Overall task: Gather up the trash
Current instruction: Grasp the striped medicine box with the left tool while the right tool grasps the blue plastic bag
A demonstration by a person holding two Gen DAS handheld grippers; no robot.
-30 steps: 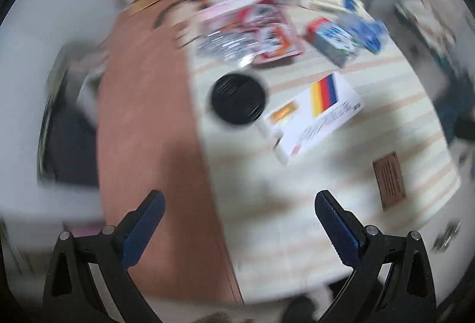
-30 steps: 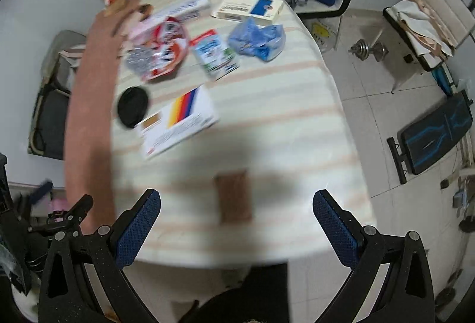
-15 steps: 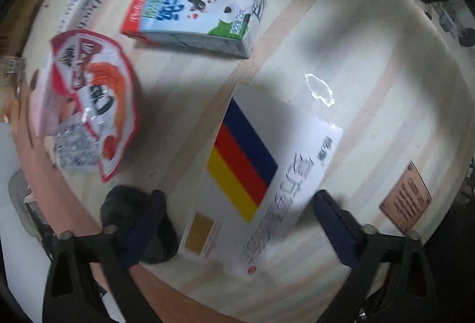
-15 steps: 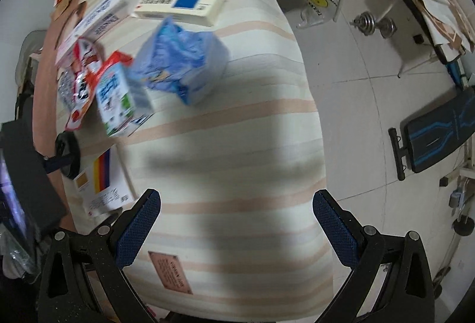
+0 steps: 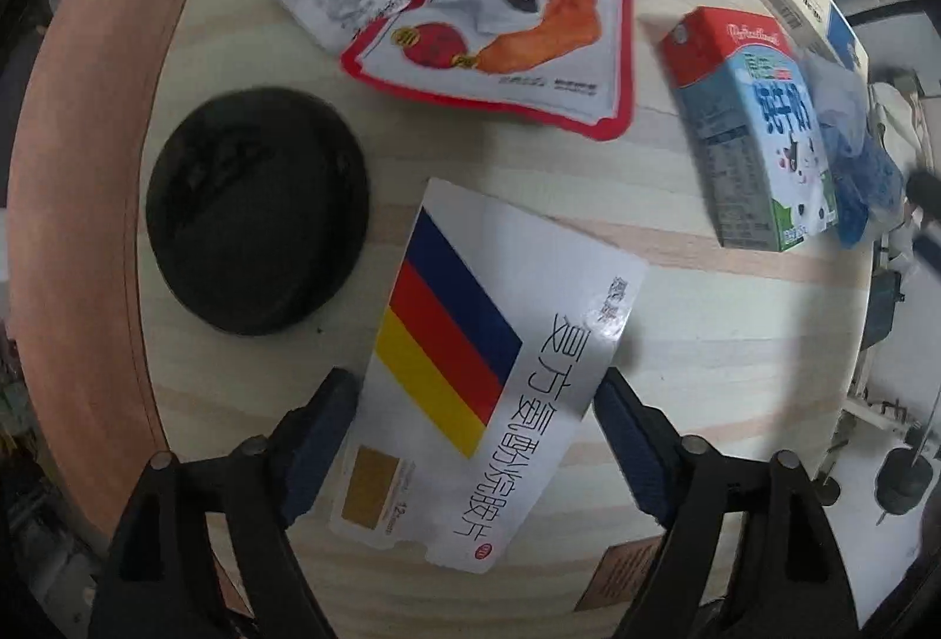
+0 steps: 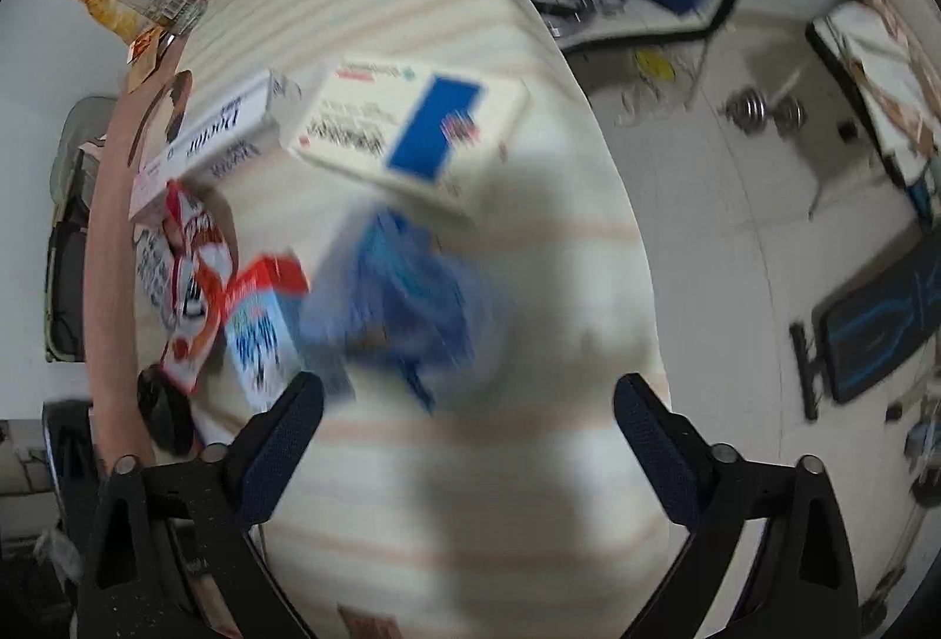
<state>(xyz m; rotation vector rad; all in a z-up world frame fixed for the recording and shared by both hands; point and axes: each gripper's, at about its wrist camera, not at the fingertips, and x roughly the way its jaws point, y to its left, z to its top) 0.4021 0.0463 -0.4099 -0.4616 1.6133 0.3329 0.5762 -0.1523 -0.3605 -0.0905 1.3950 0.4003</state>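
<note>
Closing, both tongs grip nothing: left tongs (image 5: 473, 404) straddle one striped box (image 5: 470, 380), right tongs (image 6: 469, 407) bare.

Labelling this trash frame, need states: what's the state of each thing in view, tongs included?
Left tongs: closing, astride the striped box, pads not yet pressing.
Right tongs: closing, nothing between them.
Striped box: flat, face up.
Milk carton: on its side.
Snack pouch: flat, looks empty.
Black lid: flat on the table.
Blue bag: crumpled, blurred.
Blue-patch box: flat.
</note>
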